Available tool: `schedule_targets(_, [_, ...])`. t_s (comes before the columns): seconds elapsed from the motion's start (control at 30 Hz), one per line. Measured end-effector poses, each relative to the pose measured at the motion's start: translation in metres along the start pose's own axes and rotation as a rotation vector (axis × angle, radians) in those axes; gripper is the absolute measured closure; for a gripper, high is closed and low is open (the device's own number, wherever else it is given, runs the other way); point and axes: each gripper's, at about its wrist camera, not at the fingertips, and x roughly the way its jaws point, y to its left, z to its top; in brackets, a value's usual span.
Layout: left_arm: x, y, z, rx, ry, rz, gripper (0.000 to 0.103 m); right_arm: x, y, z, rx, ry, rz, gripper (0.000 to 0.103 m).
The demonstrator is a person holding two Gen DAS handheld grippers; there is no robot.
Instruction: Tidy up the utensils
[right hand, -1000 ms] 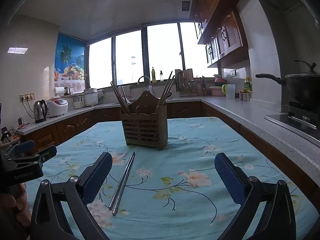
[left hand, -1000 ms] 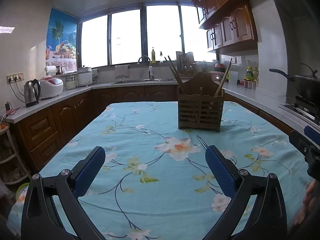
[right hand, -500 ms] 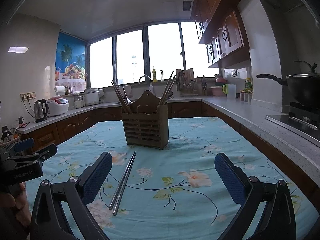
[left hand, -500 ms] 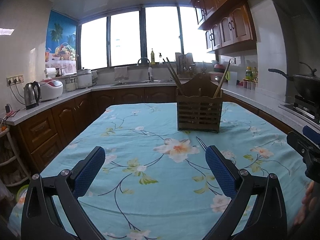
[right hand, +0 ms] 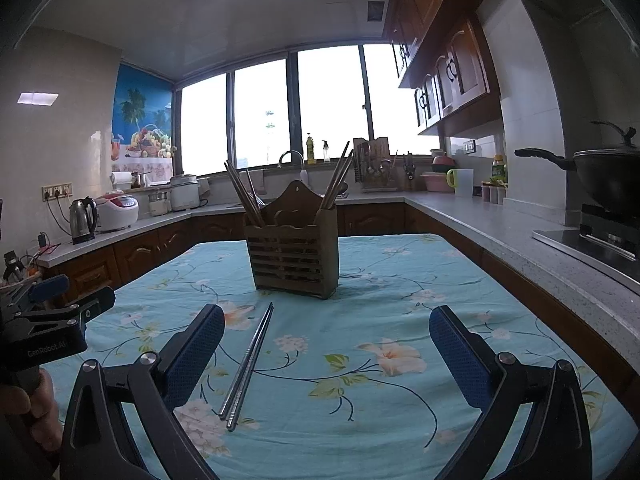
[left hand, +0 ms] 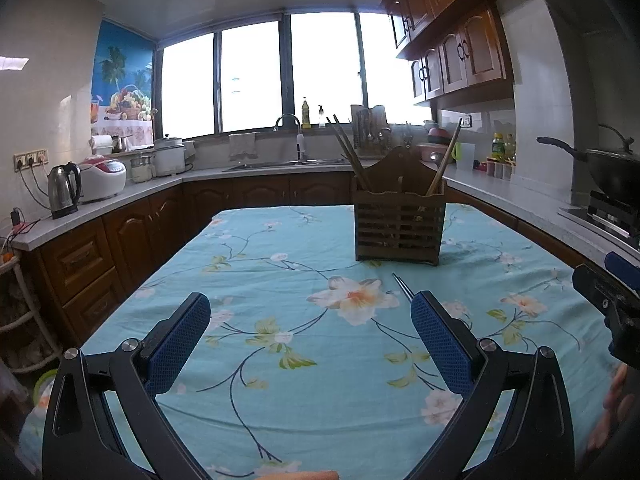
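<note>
the only writing i can read is "genrobot.ai" in pale letters on the black body of my left gripper (right hand: 60,312), seen at the left edge of the right wrist view; part of the word is cut off by the frame. labels on the bottles at the window sill are too small to make out.

the table (left hand: 280,380) is covered with a turquoise cloth printed with pale flowers and dark stems. around it run dark wood cabinets under a pale counter, with a wide window at the back, a fruit poster in the upper left, a kettle (right hand: 83,220) at the left and a black wok (right hand: 600,176) on the stove at the right.

the metal chopsticks (right hand: 250,360) lie side by side on the cloth in the lower centre of the right wrist view, in front of the wooden holder (right hand: 294,256), which stands upright in mid frame with wooden chopsticks leaning out of both ends. in the left wrist view only their tips (left hand: 402,286) show, the rest hidden behind my blue pad.

my left gripper (left hand: 310,320) is spread wide and holds nothing. my right gripper (right hand: 326,330) is also spread wide and empty, its left pad just beside the metal chopsticks.
</note>
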Motion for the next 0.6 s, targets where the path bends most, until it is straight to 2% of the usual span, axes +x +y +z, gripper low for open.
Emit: schedule_targets(0.6, [-0.001, -0.0003, -0.0016, 0.008, -0.006, -0.01, 0.0, 0.0005, 0.0004, -0.0002, -0.001, 0.001, 0.001, 0.0])
